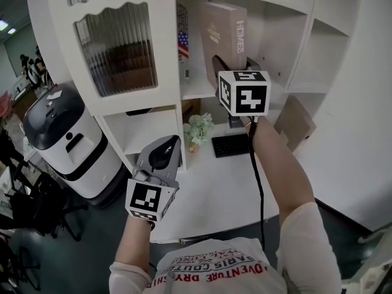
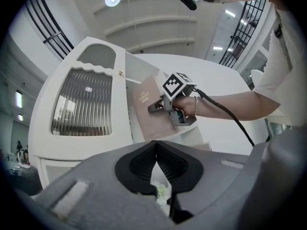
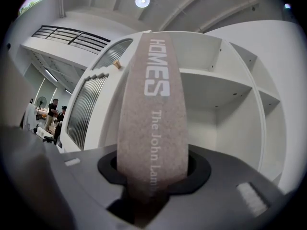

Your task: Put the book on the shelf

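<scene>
Clamping the upright book's (image 1: 223, 32) spine, jaws of the right gripper (image 1: 237, 67) hold it at the shelf (image 1: 199, 89) opening; the left gripper (image 1: 164, 152) hangs closed, empty.

Book (image 1: 223, 29) in shelf (image 1: 196, 90) compartment right of glass door (image 1: 119, 48); flowers (image 1: 199, 127) on desk (image 1: 220, 188) below, keyboard (image 1: 229, 146) beside.

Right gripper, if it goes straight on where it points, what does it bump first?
Probably the open compartment's back wall in the white shelf. The right gripper is shut on the tall brown HOMES book, so the book's far end would likely touch first, though depth is unclear.
</scene>
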The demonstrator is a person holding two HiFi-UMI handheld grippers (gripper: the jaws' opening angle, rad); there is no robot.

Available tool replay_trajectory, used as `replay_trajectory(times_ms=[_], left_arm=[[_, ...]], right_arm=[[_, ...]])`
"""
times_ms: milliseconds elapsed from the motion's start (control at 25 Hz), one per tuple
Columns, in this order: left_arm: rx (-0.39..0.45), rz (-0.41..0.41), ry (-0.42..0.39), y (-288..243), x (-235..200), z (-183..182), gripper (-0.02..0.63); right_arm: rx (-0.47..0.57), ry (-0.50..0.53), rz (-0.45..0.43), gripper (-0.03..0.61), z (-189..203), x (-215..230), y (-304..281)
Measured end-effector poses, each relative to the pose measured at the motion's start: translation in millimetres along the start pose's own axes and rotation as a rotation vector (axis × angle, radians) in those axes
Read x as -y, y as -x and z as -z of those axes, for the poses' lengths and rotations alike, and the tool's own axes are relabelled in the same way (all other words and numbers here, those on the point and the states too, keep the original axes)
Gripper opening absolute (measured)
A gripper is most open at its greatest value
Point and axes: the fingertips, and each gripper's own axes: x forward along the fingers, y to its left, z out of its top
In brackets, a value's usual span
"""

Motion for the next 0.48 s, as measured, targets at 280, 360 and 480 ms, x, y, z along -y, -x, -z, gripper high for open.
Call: replay_trajectory(times_ms=[280,360,480], left_arm=[[-0.022,-0.04,-0.017,-18,-5,7,0.006],[-0.028,-0.055,-0.012,-22,-10,10,0.005],[-0.039,-0.072,-0.009,-30,-14,17,0.005]], right_arm=[[0.016,0.003,-0.03,0.179,8,-3,-39],[0.015,0.011,-0.043,0.179,9,-7,-50],[0.015,-0.007,-0.061,0.179,10,-9,-65]])
